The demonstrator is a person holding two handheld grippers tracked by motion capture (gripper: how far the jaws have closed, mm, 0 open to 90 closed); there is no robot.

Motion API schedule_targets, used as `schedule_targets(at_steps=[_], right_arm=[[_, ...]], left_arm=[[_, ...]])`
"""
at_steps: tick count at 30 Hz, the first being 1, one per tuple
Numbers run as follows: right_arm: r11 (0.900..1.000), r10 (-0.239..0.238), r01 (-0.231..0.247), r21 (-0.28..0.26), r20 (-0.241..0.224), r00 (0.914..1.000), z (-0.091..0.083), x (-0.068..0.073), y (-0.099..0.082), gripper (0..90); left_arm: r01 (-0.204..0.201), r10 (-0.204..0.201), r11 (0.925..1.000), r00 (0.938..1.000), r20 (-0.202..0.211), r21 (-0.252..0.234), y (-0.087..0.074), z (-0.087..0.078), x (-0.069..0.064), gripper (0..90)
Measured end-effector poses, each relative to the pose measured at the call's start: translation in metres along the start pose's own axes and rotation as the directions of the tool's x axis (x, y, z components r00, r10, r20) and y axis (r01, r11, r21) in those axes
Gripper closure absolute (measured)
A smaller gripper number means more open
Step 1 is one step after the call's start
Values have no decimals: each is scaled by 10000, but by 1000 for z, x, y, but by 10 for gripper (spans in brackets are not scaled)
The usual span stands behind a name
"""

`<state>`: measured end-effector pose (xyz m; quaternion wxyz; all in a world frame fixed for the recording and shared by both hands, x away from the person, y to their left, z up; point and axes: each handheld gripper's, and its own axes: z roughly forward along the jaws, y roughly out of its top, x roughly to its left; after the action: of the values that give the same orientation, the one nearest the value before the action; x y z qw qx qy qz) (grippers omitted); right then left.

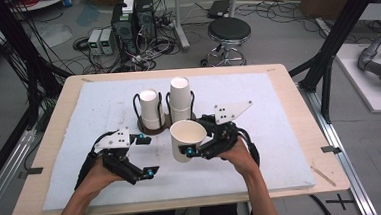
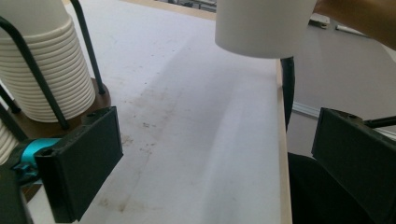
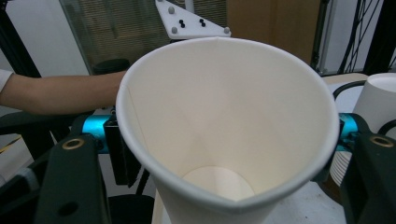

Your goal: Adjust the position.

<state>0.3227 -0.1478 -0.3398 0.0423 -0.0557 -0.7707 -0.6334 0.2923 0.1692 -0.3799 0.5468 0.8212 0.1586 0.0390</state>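
At the counter (image 1: 55, 146), I hold a gripper in each hand over a white mat (image 1: 281, 147). My right gripper (image 1: 193, 148) grasps a white paper cup (image 1: 187, 140), upright with its mouth open, raised near the middle of the mat, just in front of the cup rack (image 1: 155, 125). In the right gripper view the cup (image 3: 229, 126) sits between the two jaws, its rim pinched slightly out of round and its empty bottom in sight.

My left gripper (image 1: 145, 155) stands released at the near left of the mat, jaws spread wide with nothing between them. In the left gripper view its jaws frame bare, faintly stained mat (image 2: 196, 140), with the held cup's base (image 2: 261, 28) hanging above at the far right, clear of the surface.

The rack, a dark round base with black wire loops, stands at the middle of the mat toward the far side. It carries two stacks of white cups: a shorter one (image 1: 151, 109) on the left and a taller one (image 1: 179, 100) on the right. The left gripper view shows a stack's ribbed rims (image 2: 44, 79) behind a wire loop (image 2: 32, 74).

Beyond the counter, a black stool (image 1: 229, 32) and computer boxes (image 1: 133, 21) with tangled cables stand on the floor.
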Motion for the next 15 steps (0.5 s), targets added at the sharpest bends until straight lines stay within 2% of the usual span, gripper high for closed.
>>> schedule_targets(at_steps=[6,15], right_arm=[[10000,8,-8,-8,110,9999,-6,0,0,302],[10000,-11,11,5,66,10000,-7,1,0,302]], left_arm=[[34,-32,10000,9994,-347,38,-6,-4,3,17],[329,-309,9992,9966,-767,245,-22,-5,8,17]])
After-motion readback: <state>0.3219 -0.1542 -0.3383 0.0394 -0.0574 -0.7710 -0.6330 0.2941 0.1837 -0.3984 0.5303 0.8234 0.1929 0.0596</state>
